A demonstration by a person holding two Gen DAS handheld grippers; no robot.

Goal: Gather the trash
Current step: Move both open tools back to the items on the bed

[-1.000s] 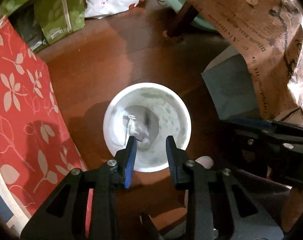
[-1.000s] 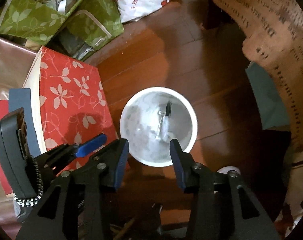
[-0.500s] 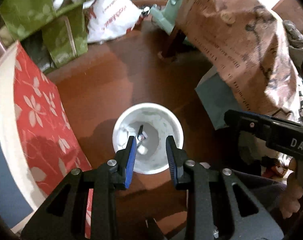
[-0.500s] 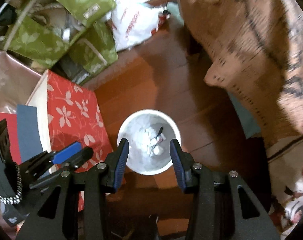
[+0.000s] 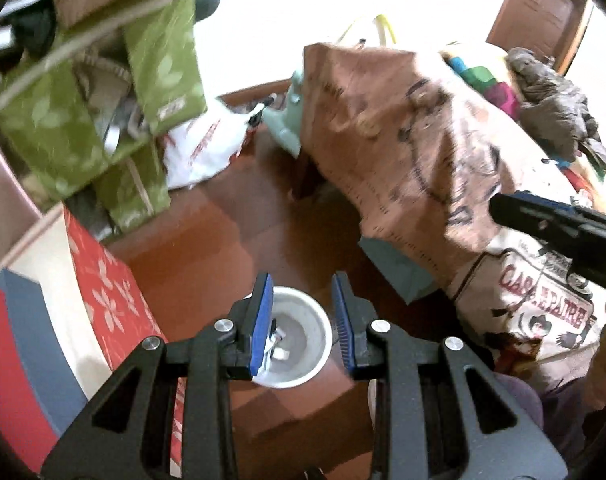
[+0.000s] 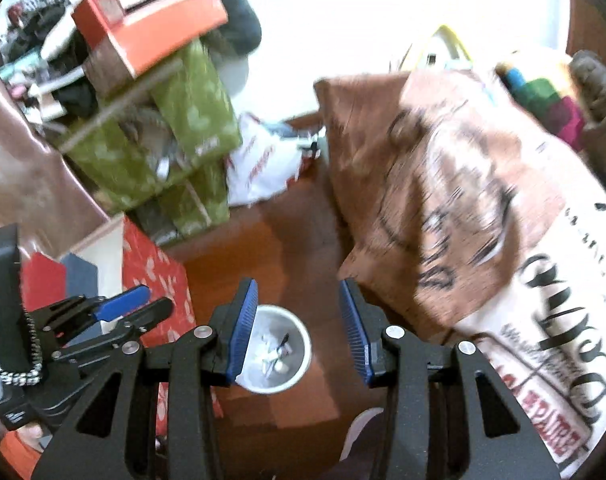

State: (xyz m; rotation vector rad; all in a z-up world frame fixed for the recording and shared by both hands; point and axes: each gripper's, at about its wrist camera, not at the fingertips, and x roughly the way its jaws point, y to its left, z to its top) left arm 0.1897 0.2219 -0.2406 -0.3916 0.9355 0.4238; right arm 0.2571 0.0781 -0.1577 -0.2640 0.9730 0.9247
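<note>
Reddish-brown wooden floor [image 5: 207, 248], white wall [image 5: 287, 12], brown printed cloth [image 5: 403, 136] draped over furniture, stacked green leaf-patterned boxes [image 5: 63, 128], wooden door [image 5: 543, 8]

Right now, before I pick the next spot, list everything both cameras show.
bin: 1, white, on the floor under both grippers
trash: several small white and dark bits, inside the bin
floor: red-brown wood
red box: 1, red with white flowers, left of the bin
green bags: a stack, leaf print, upper left
orange box: 1, on top of the stack
white bag: 1, red lettering, on the floor behind
cloth: 1, brown, printed, draped on the right
left gripper: open, empty, above the bin
right gripper: open, empty, above the bin
</note>
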